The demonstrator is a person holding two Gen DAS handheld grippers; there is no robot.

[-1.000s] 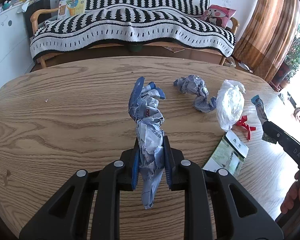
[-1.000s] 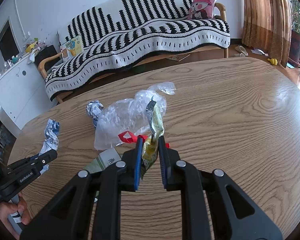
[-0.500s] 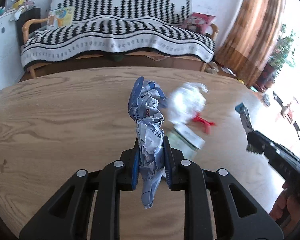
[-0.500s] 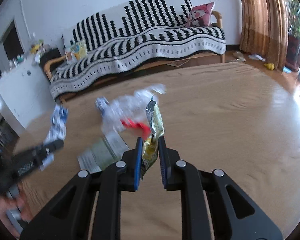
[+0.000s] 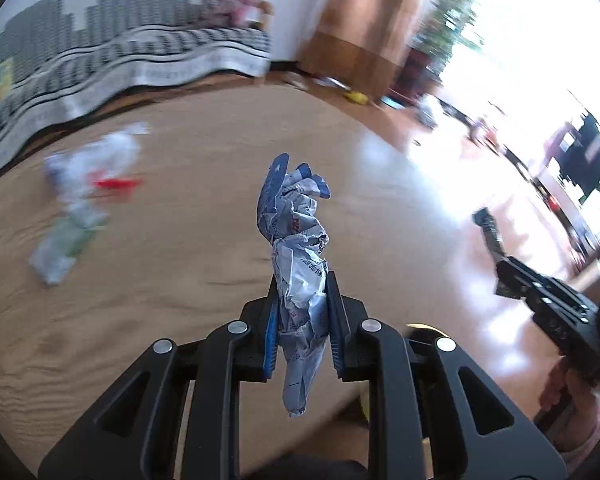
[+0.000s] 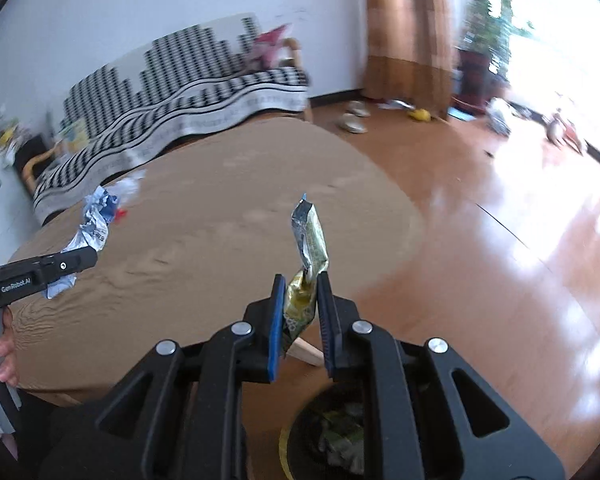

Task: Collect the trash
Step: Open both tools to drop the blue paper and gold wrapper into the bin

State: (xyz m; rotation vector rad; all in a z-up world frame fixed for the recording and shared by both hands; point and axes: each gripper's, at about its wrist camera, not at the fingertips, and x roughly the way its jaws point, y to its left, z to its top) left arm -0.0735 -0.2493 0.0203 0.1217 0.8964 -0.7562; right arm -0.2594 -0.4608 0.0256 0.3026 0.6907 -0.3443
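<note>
Both hands have swung away from the sofa side of the room: a second ago each camera looked square across the desk [image 6: 204, 216] at the litter, and now the right view has run past the desk's rounded edge onto shiny floor, with a dark bin [image 6: 332, 436] holding crumpled scraps showing at the bottom centre, just under the tool. My read is that the pick-ups are done and this is the carry to the bin.

The left tool [image 5: 302, 320] is clamped on the crumpled blue-and-white wrapper [image 5: 296, 248], pads pressing its lower half. The wrapper stands almost upright in the centre of the frame, long axis along the fingers, its blue top leaning slightly left, a tail hanging below the pads. The right tool [image 6: 301, 312] grips the green-and-yellow snack packet [image 6: 309, 240] by its lower end; that packet points up too, with its silvery torn top tipped a little left and a kink above the pads.

Left behind, blurred at the left of the left view, are the clear plastic bag [image 5: 100, 152], the red ribbon [image 5: 118, 183] and a flat green-and-white sachet [image 5: 62, 246]. So more trips look needed. Neither load is over the bin's mouth yet as far as I can judge; the left tool is above the desk.
</note>
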